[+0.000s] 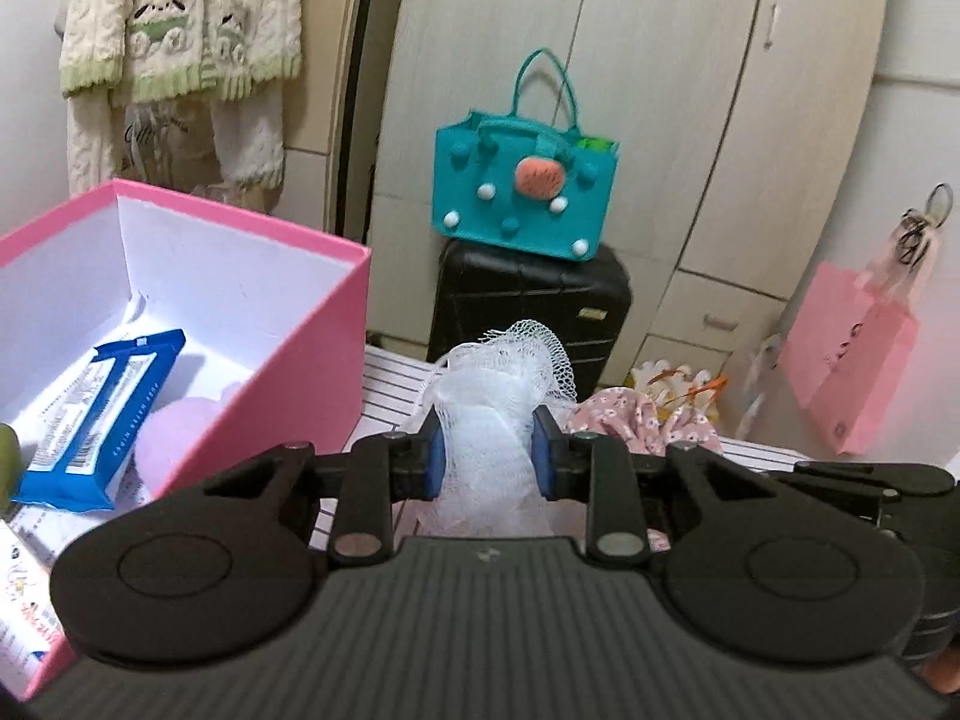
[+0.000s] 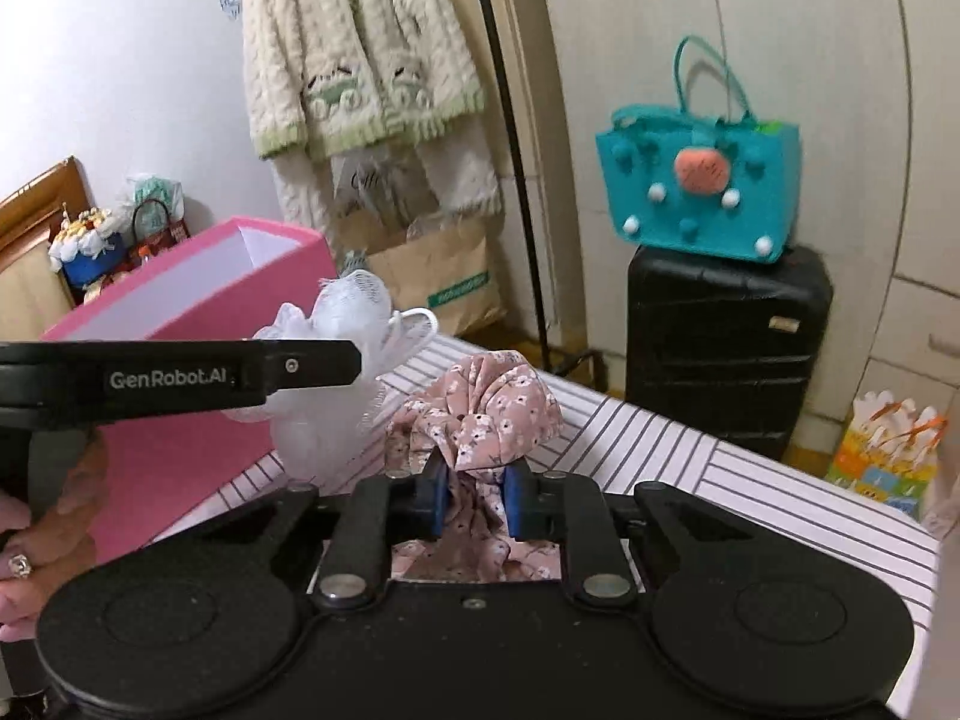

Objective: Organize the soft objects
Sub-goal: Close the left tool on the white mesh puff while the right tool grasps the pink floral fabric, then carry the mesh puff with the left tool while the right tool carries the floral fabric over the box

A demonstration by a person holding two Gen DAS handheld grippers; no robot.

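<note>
Both grippers have pinched something soft off the striped table (image 2: 690, 438), the left gripper (image 1: 487, 456) clamped on the mesh puff (image 1: 492, 396) and the right gripper (image 2: 475, 501) on the floral scrunchie (image 2: 480, 414), presumably for the pink box (image 1: 288, 360) just left.

"GenRobot.AI" in pale letters on the side of the black left gripper (image 2: 360, 360), left in the right wrist view. Blue wipes pack (image 1: 99, 414) in the pink box (image 1: 288, 396), near left, carries white print, too small to read. Brown paper bag (image 2: 432, 276) on the far floor has a green strip with white lettering, blurred, unreadable.
</note>
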